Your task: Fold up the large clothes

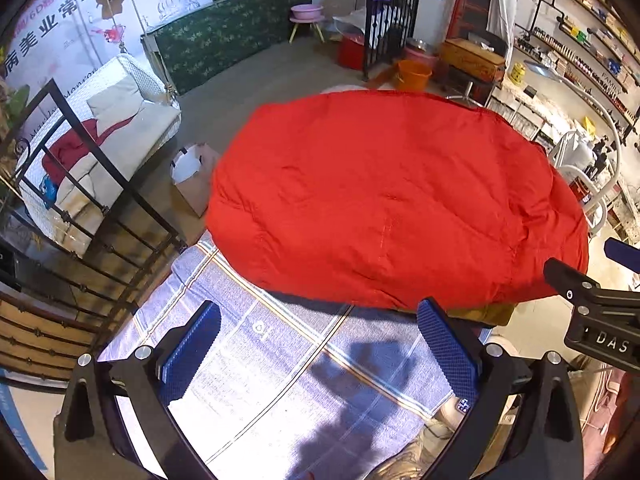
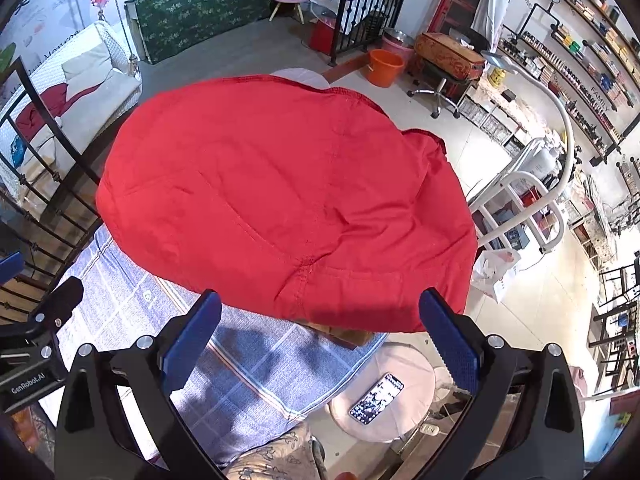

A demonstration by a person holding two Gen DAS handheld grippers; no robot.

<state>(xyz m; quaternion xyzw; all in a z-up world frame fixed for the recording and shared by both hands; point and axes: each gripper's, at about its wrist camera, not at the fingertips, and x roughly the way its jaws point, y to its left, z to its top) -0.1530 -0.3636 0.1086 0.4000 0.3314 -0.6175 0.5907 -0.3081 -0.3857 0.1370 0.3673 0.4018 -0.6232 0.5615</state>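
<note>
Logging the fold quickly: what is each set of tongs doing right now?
Left tongs: open, holding nothing, above the blue checked cloth.
Right tongs: open, holding nothing, near the red padded garment.

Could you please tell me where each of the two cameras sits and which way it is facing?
Left wrist: sits on the left gripper, looking steeply down over its open blue fingers at the red garment on the checked cloth; the right gripper shows at the right edge.
Right wrist: sits on the right gripper, facing likewise, fingers open; phone below.
Shared: garment, cloth, orange bucket.
</note>
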